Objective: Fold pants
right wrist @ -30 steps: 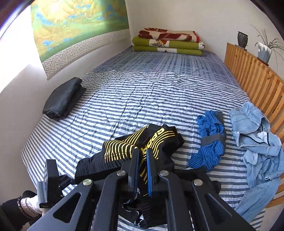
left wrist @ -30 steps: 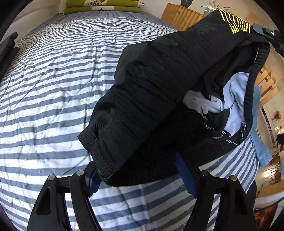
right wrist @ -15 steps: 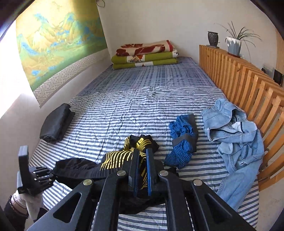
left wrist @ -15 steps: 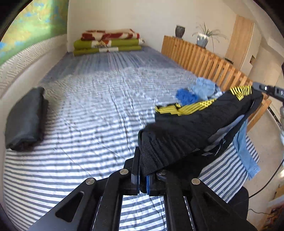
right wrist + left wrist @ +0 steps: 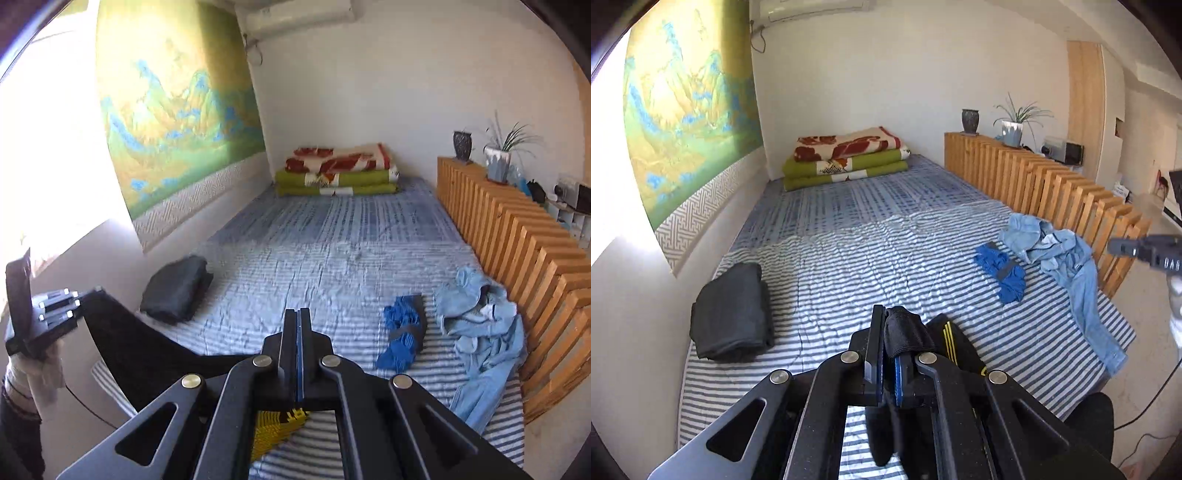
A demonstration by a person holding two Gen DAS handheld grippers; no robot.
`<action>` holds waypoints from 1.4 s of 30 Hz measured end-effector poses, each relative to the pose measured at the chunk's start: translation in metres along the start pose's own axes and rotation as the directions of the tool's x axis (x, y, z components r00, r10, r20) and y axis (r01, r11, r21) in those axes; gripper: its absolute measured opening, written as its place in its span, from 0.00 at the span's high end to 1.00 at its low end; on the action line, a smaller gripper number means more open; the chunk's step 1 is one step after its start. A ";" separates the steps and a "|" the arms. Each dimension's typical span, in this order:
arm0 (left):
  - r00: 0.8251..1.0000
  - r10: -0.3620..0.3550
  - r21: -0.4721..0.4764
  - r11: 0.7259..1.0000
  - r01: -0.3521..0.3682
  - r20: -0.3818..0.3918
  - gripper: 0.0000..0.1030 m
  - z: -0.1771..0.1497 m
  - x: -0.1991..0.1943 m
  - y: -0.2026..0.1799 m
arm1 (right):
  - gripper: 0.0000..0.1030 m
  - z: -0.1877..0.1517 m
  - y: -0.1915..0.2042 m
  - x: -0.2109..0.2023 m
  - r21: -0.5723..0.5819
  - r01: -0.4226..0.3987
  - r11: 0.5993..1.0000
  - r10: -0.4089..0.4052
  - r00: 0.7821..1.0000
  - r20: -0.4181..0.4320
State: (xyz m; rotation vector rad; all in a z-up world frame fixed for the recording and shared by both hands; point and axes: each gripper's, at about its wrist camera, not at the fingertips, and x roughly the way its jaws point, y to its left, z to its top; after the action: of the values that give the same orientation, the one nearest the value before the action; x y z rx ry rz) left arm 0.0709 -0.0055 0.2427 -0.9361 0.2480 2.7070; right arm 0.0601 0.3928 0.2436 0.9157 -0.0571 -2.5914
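While the black pants (image 5: 147,350) hang above the striped bed (image 5: 886,258), stretched sideways between my 2 grippers, my left gripper (image 5: 886,332) pinches their ribbed waistband. My right gripper (image 5: 298,332) is clamped on the other end, yellow print below. Both tools tilt downward. Folded dark cloth (image 5: 731,325) lies left.

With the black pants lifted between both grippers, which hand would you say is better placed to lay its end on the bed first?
Probably the right gripper: it hangs over bare striped bed, while the left gripper, also clamping the black pants, is off the bed's edge.
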 end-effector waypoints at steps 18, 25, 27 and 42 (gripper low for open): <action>0.998 0.017 -0.114 0.993 -0.024 -0.066 0.97 -0.038 0.041 0.051 | 0.40 -0.227 0.184 0.173 -0.003 -0.442 0.897 0.412 0.839 -0.355; 0.998 0.037 -0.109 0.993 -0.044 -0.060 0.97 -0.042 0.027 0.058 | 0.73 -0.237 0.237 0.205 -0.204 -0.333 0.920 0.243 0.897 -0.369; 0.997 0.057 -0.105 0.993 -0.062 -0.046 0.97 -0.044 0.019 0.063 | 0.97 -0.234 0.223 0.213 -0.148 -0.343 0.928 0.258 0.875 -0.409; 0.971 0.045 -0.005 0.999 -0.045 0.233 0.97 0.025 -0.138 0.049 | 0.98 -0.057 0.081 -0.036 -0.099 -0.128 0.987 0.141 0.979 0.145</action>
State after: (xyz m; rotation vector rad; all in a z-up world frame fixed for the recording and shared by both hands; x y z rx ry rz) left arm 0.1463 -0.0726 0.3517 -0.6096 0.2233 2.8252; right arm 0.1489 0.3370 0.2339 0.6587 -0.0431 -2.5106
